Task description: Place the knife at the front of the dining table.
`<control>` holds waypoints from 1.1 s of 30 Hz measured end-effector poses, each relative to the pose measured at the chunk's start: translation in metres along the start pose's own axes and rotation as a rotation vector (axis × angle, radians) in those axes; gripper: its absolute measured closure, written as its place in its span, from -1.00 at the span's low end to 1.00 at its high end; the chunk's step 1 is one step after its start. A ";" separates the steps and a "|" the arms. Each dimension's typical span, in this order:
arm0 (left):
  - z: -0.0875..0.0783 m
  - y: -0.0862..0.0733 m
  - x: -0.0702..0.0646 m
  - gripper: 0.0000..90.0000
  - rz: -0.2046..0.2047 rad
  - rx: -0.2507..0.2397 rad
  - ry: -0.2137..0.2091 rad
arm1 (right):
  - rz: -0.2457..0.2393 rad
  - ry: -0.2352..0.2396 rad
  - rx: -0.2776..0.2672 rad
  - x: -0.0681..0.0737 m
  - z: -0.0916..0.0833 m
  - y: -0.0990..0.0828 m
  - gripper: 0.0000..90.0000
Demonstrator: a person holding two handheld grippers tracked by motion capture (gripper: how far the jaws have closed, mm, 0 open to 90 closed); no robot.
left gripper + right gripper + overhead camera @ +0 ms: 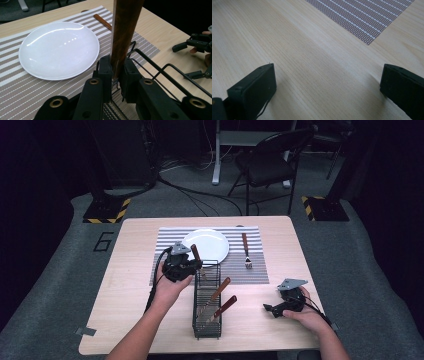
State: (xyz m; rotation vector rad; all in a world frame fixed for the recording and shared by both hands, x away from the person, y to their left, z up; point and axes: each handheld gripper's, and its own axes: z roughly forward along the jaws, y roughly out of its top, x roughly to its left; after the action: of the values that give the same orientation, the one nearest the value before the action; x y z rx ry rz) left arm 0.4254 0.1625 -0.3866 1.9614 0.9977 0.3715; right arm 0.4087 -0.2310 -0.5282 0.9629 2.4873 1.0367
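Note:
My left gripper (196, 265) (115, 75) is shut on the brown wooden handle of a utensil (195, 252) (126, 30), held upright at the far end of a black wire cutlery basket (207, 302) (160, 72). Two more wood-handled pieces (220, 297) lean inside the basket. A white plate (206, 245) (58, 48) lies on the striped placemat (257, 267) (15, 90) just beyond. A fork with a wooden handle (245, 251) (102, 22) rests on the mat right of the plate. My right gripper (270, 309) (327, 82) stands open over bare wood at the table's near right.
The light wooden table (130, 285) (287, 32) has bare room at left and right. A corner of the placemat (367, 20) lies ahead of the right gripper. A black folding chair (270, 162) and stand bases sit on the floor beyond.

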 end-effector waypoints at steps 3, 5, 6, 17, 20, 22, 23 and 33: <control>-0.003 0.003 0.000 0.79 0.003 0.006 -0.007 | 0.000 0.001 0.000 0.000 0.000 0.000 -1.00; -0.004 0.005 0.000 0.79 0.003 0.006 -0.012 | 0.001 0.001 0.000 0.000 0.000 0.000 -1.00; -0.004 0.005 0.000 0.79 0.003 0.006 -0.012 | 0.000 0.000 0.000 0.000 0.000 0.000 -1.00; -0.017 0.016 0.000 0.79 0.008 0.007 -0.036 | 0.000 0.001 0.000 0.000 0.000 0.000 -1.00; -0.020 0.019 -0.001 0.79 0.016 0.009 -0.034 | 0.001 0.001 0.000 0.000 0.000 0.000 -1.00; -0.024 0.021 -0.002 0.79 0.018 0.001 -0.034 | 0.000 0.000 0.000 0.000 0.000 0.000 -1.00; -0.025 0.023 -0.001 0.79 0.019 0.001 -0.037 | 0.001 0.000 0.000 0.000 0.000 0.000 -1.00; -0.040 0.033 0.000 0.79 0.021 -0.015 -0.046 | 0.000 0.001 0.000 0.000 0.000 0.000 -1.00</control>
State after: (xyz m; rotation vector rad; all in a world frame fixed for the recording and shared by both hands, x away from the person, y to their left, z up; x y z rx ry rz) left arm 0.4182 0.1761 -0.3370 1.9595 0.9433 0.3423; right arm 0.4088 -0.2311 -0.5282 0.9629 2.4877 1.0378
